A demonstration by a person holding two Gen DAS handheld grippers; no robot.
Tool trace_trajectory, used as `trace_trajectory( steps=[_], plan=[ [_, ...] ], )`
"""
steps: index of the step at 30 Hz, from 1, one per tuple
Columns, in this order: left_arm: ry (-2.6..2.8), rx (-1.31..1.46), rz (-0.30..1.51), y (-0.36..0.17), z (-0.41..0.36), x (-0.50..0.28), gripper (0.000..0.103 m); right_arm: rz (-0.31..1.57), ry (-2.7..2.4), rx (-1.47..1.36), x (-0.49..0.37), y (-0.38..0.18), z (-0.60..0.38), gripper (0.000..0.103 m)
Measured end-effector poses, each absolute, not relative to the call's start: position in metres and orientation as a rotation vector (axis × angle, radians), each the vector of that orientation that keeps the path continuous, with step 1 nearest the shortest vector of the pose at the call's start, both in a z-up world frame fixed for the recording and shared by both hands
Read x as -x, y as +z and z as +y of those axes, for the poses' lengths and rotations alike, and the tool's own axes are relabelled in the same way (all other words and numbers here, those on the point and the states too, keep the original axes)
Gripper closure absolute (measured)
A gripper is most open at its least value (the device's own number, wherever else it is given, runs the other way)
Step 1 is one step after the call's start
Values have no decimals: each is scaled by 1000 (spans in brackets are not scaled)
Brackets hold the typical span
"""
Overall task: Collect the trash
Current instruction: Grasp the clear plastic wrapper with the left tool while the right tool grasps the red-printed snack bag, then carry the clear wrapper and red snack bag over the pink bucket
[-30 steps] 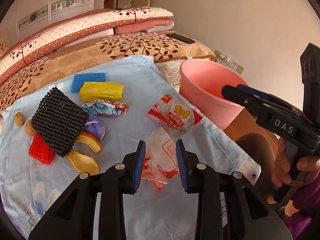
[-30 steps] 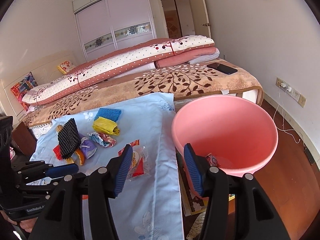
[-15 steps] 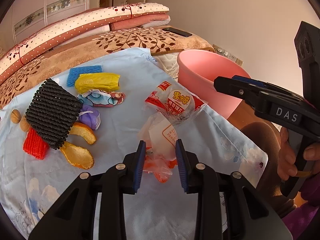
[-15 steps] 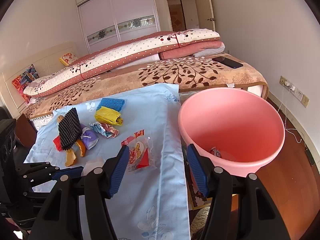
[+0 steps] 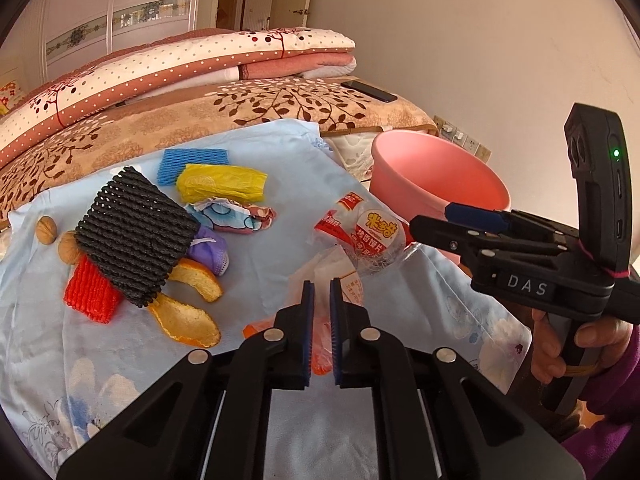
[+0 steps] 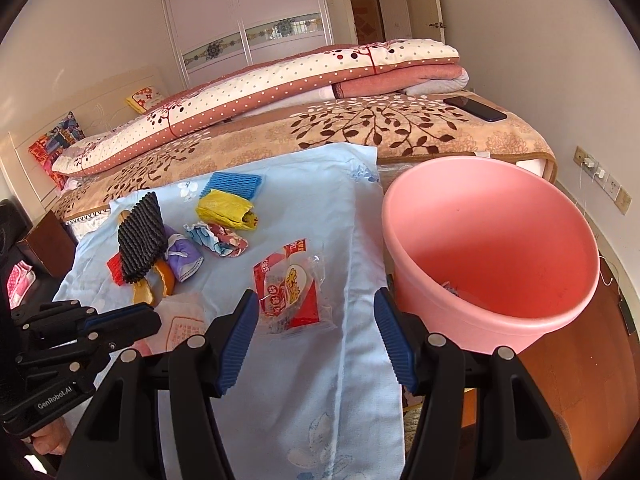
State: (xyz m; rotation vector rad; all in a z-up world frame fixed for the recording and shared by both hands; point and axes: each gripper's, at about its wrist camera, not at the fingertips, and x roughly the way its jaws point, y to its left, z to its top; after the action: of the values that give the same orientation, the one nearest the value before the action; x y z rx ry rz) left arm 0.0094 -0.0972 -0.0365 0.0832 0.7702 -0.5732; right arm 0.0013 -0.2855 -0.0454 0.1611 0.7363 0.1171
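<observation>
The left gripper [image 5: 322, 312] is closed to a narrow gap, and a clear plastic wrapper [image 5: 340, 276] with orange print is pinched between its blue pads near the right edge of the surface, which is covered by a light blue cloth [image 5: 280, 160]. The right gripper [image 6: 316, 340] is held wide open with nothing between its fingers, above the right edge of the cloth, just beside a pink bucket [image 6: 492, 248] that stands past that edge. A small scrap can be seen at the bottom of the bucket. A red and white snack packet [image 5: 360, 232] lies just behind the pinched wrapper. Farther toward the left edge, a black foam net [image 5: 136, 232] is propped over a red foam net [image 5: 90, 294], with orange peels [image 5: 188, 316], a purple pouch [image 5: 210, 250] and two walnuts [image 5: 46, 230] beside it. A yellow bag [image 5: 222, 184], a blue foam net [image 5: 192, 162] and a crumpled printed wrapper [image 5: 232, 216] are laid nearer the far edge.
</observation>
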Motion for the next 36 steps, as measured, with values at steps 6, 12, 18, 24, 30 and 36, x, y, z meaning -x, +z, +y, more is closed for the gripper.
trace_trajectory(
  steps=[6,12,18,24,30,36],
  plan=[
    [-544,-44,747,-28,-85,-15,96,784,136,-164,-22,-51,-279,45],
    [-530,-17,735,-23,-77,-18,96,870,135,-146,-36,-68,-272,65],
    [-527,2,729,-22,-75,-21,96,860,147,-161,-32,-68,-273,78],
    [-535,15,704,-13,-78,-23,96,801,145,-196,-21,-56,-280,82],
    [-547,45,665,2,-88,-27,96,703,101,-223,-10,-30,-298,83],
    [-590,58,618,20,-112,-32,96,635,25,-237,-3,-11,-324,83]
  ],
)
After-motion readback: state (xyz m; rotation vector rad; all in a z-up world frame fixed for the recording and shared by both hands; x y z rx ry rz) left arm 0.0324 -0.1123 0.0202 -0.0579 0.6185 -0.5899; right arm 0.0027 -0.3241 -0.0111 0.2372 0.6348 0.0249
